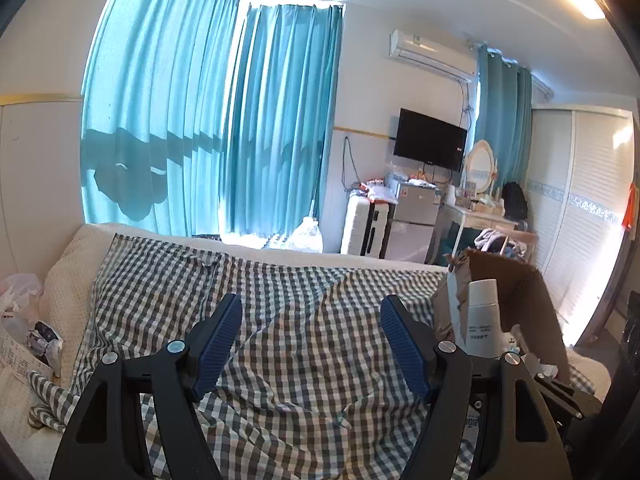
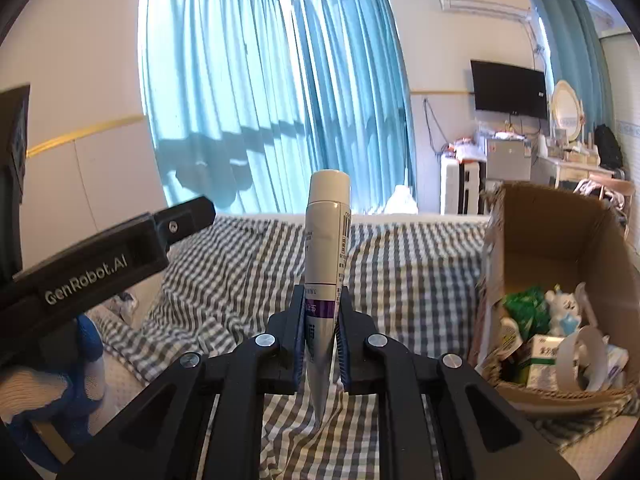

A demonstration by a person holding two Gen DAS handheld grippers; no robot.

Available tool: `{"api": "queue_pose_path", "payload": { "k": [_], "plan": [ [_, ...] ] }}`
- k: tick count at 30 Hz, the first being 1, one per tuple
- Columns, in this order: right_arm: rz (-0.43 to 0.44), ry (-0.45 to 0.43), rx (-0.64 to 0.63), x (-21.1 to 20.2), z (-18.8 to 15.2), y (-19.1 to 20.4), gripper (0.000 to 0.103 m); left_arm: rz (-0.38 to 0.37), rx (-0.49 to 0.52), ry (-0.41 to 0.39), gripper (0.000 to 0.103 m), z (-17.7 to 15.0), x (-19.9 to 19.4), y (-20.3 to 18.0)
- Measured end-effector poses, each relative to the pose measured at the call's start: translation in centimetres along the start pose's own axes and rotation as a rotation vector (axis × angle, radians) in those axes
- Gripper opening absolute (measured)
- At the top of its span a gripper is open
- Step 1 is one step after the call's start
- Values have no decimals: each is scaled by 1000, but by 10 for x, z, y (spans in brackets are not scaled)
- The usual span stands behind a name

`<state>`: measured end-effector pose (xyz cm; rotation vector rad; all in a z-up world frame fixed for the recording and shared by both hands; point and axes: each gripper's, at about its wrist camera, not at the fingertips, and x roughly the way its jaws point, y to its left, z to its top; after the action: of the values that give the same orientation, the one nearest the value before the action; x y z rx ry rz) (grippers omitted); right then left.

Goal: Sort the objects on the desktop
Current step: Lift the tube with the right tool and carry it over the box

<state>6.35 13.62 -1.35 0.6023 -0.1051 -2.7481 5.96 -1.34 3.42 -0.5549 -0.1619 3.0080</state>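
Observation:
My right gripper [image 2: 320,304] is shut on a white tube with a purple band [image 2: 326,248], cap up, held above the checked cloth [image 2: 400,264]. The tube also shows at the right of the left wrist view [image 1: 482,316]. A brown cardboard box [image 2: 560,232] stands to the right of the tube, open and holding a green packet [image 2: 524,312], small cartons and a white tape roll [image 2: 580,360]. My left gripper [image 1: 311,320] is open and empty over the cloth [image 1: 280,288]. Its black body shows at the left of the right wrist view [image 2: 100,264].
The checked cloth lies over a cream blanket on a bed [image 1: 68,264]. A plastic bag and crumpled wrappers [image 1: 44,340] lie at the bed's left edge. Beyond the bed are teal curtains [image 1: 180,120], a white suitcase [image 1: 362,220], a small fridge [image 1: 416,204] and a dressing table.

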Motion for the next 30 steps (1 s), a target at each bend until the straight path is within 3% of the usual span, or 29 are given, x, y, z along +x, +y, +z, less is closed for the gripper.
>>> {"api": "queue_pose_path", "payload": {
  "k": [7, 18, 30],
  "plan": [
    [-30, -73, -12, -22, 15, -5, 13, -6, -4, -52, 75, 19, -13, -11],
    [-93, -205, -43, -65, 33, -34, 13, -98, 7, -174, 75, 33, -25, -56],
    [-216, -312, -6, -104, 52, -90, 13, -180, 86, -156, 75, 35, 6, -126]
  ]
}}
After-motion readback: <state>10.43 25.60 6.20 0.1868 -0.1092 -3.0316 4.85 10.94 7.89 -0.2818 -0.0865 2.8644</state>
